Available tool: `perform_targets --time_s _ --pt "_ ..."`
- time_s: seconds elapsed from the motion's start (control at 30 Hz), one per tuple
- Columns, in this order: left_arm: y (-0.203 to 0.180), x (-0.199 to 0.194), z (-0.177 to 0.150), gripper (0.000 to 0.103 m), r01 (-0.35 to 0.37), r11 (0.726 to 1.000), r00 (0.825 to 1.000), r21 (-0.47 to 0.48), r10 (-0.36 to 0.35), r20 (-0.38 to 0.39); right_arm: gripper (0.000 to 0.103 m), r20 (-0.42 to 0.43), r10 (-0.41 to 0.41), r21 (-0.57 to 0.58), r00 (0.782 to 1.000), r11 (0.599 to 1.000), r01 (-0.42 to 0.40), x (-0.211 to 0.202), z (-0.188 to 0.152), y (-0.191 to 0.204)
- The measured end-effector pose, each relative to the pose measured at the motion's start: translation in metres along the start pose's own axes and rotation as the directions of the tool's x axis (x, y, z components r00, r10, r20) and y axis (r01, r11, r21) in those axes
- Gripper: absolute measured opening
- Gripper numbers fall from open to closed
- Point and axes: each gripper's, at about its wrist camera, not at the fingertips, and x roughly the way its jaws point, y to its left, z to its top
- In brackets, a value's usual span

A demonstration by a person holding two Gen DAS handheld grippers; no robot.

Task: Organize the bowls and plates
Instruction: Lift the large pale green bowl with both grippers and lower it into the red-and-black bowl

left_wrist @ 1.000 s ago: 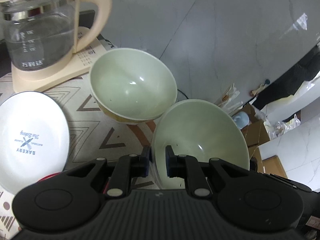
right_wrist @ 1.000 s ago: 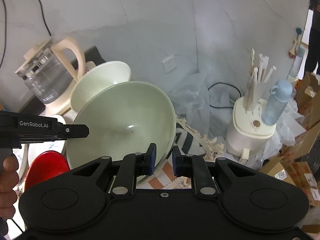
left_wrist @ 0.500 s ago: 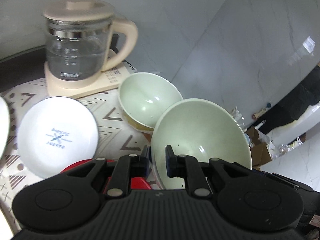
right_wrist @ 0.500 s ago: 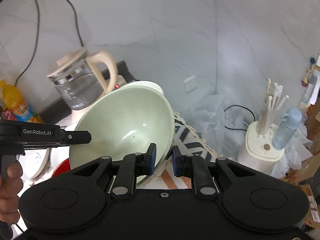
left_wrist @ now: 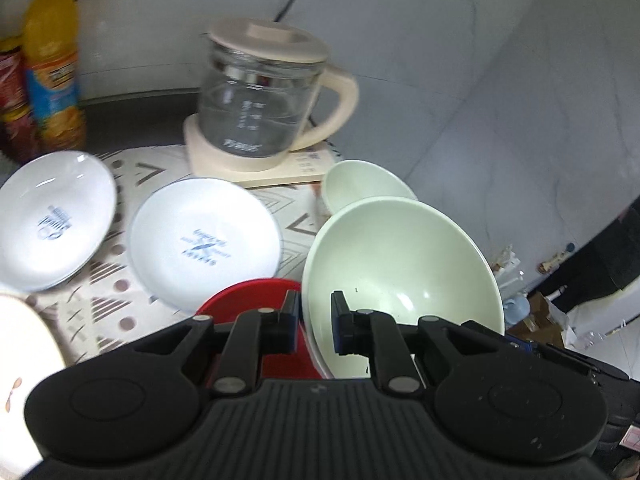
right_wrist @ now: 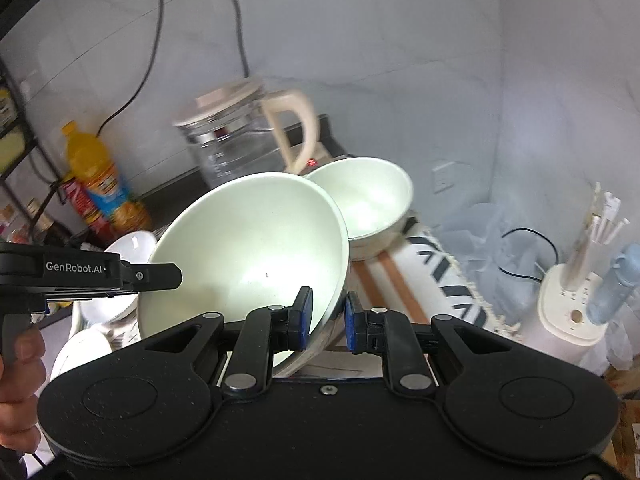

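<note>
Both tools, the left tool [left_wrist: 315,318] and right tool [right_wrist: 327,318], pinch the big pale green bowl [left_wrist: 400,272] by its rim and have lifted it higher, away from the small green bowl [left_wrist: 366,186] far behind.

large bowl [right_wrist: 248,256] lifted, pulled from kettle [left_wrist: 260,108]

A patterned tablecloth [left_wrist: 100,304] carries two white plates [left_wrist: 54,220] [left_wrist: 204,240], a smaller pale-green bowl [left_wrist: 360,188] and a kettle base [left_wrist: 244,164].

1. The large bowl [left_wrist: 400,264] is coloured pale green, as is the smaller bowl [right_wrist: 368,196].
2. Blue lettering is printed on the white plates [left_wrist: 204,240].
3. A red plate [left_wrist: 248,300] is seen.
4. Brown geometric shapes are patterned on the cream tablecloth [left_wrist: 104,300].
</note>
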Motion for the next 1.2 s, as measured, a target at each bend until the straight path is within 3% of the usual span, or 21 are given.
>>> perform_targets --time_s 0.33,0.6,1.2 --pt "0.018 -0.022 -0.016 0.014 -0.074 0.995 0.997 -0.068 0.076 0.024 0.017 -0.029 0.078 -0.066 0.997 0.995 -0.08 0.006 -0.003 0.024" --pt "0.033 -0.022 -0.033 0.014 -0.107 0.988 0.994 -0.109 0.106 -0.012 0.017 -0.06 0.104 -0.089 0.993 0.99 -0.109 0.012 -0.009 0.037" --pt "0.05 0.015 -0.051 0.014 -0.119 0.981 0.988 -0.155 0.101 -0.119 0.015 -0.095 0.038 -0.116 0.995 0.992 -0.049 0.037 -0.027 0.042"
